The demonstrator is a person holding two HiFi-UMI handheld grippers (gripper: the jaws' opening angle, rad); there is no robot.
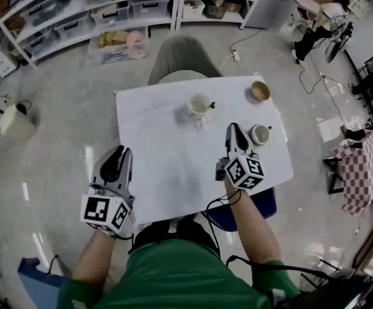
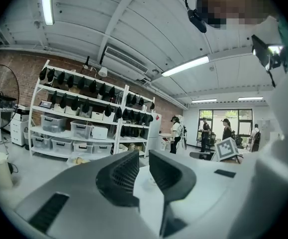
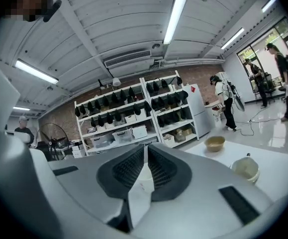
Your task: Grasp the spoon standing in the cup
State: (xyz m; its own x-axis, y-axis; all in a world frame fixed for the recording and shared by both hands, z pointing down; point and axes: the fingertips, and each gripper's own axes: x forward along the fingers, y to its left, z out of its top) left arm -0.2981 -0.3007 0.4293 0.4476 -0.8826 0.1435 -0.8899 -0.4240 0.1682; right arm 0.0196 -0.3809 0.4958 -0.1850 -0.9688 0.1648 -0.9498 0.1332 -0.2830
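A white cup [image 1: 198, 104] stands at the far middle of the white table [image 1: 160, 166], with a dark spoon handle [image 1: 210, 105] sticking out at its right side. My right gripper [image 1: 232, 128] is shut and empty, near the table's middle right, pointing toward that cup and still well short of it. In the right gripper view the cup [image 3: 143, 177] shows only through the thin slit of the right gripper [image 3: 145, 151]. My left gripper [image 1: 123, 151] hovers over the table's left front corner. In its own view the left gripper [image 2: 144, 156] has its jaws a little apart, with nothing between them.
A second white cup [image 1: 259, 134] [image 3: 245, 169] with a small dark handle stands just right of my right gripper. A brown bowl [image 1: 259, 91] [image 3: 215, 143] sits at the far right corner. A grey chair [image 1: 183, 56] stands behind the table, with shelves [image 1: 109, 11] of bins beyond it.
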